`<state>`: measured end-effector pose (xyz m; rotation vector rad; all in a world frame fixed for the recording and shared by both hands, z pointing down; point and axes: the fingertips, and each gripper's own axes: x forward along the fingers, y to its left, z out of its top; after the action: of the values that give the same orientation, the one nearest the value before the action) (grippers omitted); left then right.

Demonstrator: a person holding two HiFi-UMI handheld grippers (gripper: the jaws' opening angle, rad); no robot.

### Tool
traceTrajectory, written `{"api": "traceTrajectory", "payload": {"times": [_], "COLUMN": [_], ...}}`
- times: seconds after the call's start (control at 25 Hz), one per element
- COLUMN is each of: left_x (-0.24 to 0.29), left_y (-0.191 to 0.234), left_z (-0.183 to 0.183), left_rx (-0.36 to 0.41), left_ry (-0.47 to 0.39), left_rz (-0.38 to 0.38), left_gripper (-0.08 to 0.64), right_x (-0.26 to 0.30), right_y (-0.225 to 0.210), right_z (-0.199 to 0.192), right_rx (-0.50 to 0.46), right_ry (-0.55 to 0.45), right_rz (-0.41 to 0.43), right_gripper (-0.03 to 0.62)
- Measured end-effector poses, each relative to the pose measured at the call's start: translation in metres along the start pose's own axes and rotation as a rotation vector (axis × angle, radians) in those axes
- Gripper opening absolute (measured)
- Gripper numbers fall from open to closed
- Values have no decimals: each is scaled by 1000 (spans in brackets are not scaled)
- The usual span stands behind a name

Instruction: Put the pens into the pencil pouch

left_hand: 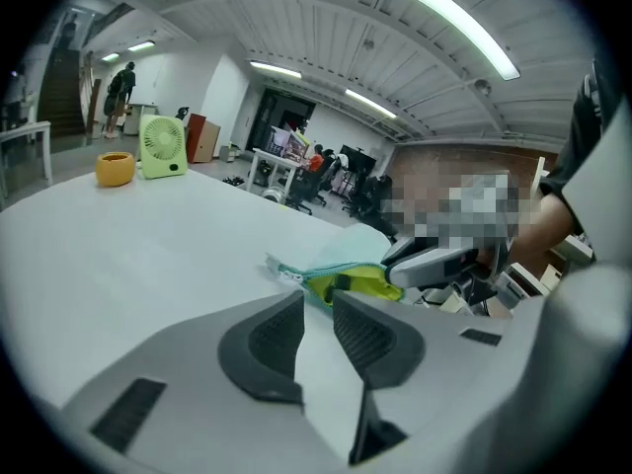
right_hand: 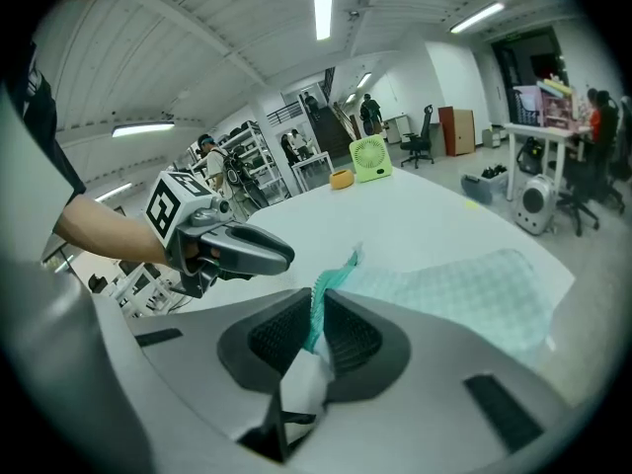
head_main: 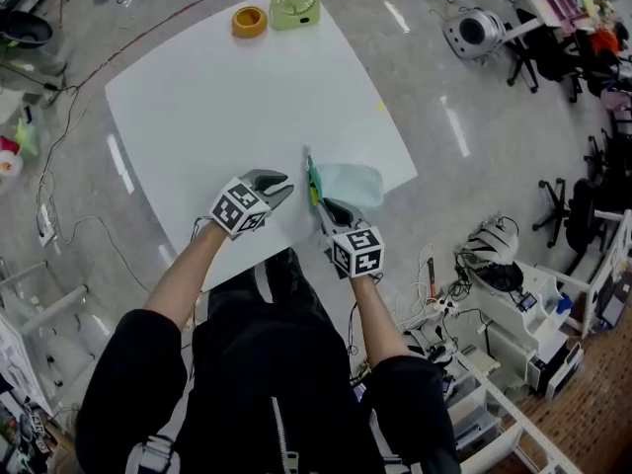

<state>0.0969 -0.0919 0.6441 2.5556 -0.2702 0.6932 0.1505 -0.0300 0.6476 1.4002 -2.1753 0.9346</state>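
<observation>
A pale teal checked pencil pouch (head_main: 354,183) lies near the front right of the white table (head_main: 217,107). Its green zipper edge (head_main: 311,178) faces left. My right gripper (head_main: 327,206) is shut on that zipper edge (right_hand: 319,304) and holds the mouth up. In the left gripper view the mouth gapes and shows a yellow-green lining (left_hand: 360,282) with something dark inside. My left gripper (head_main: 285,188) hovers just left of the mouth. Its jaws (left_hand: 318,302) stand slightly apart with nothing between them. No loose pen shows on the table.
A green desk fan (head_main: 295,1) and an orange tape roll (head_main: 250,21) stand at the table's far edge. Office chairs, cables and shelves crowd the floor around the table. The person's body is against the table's near corner.
</observation>
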Motion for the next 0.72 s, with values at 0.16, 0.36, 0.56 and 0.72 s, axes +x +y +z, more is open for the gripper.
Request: {"api": "traceTrajectory", "payload": {"times": [0.16, 0.36, 0.56, 0.72], "left_x": [-29, -69, -104, -128], "left_y": [12, 25, 30, 33], "left_z": [-8, -24, -37, -45], "left_rx": [-45, -94, -144, -160], "left_ry": [-27, -63, -98, -110], "left_rz": [79, 174, 239, 283], "left_gripper": [95, 95, 95, 95], "right_x": [5, 13, 23, 21], "right_y": [-4, -8, -11, -9], "right_z": [-13, -26, -44, -41], "right_rx": [-13, -13, -2, 12], "right_ry": [33, 70, 131, 121], "right_rz": [-18, -29, -41, -51], "right_gripper": [54, 58, 105, 149]}}
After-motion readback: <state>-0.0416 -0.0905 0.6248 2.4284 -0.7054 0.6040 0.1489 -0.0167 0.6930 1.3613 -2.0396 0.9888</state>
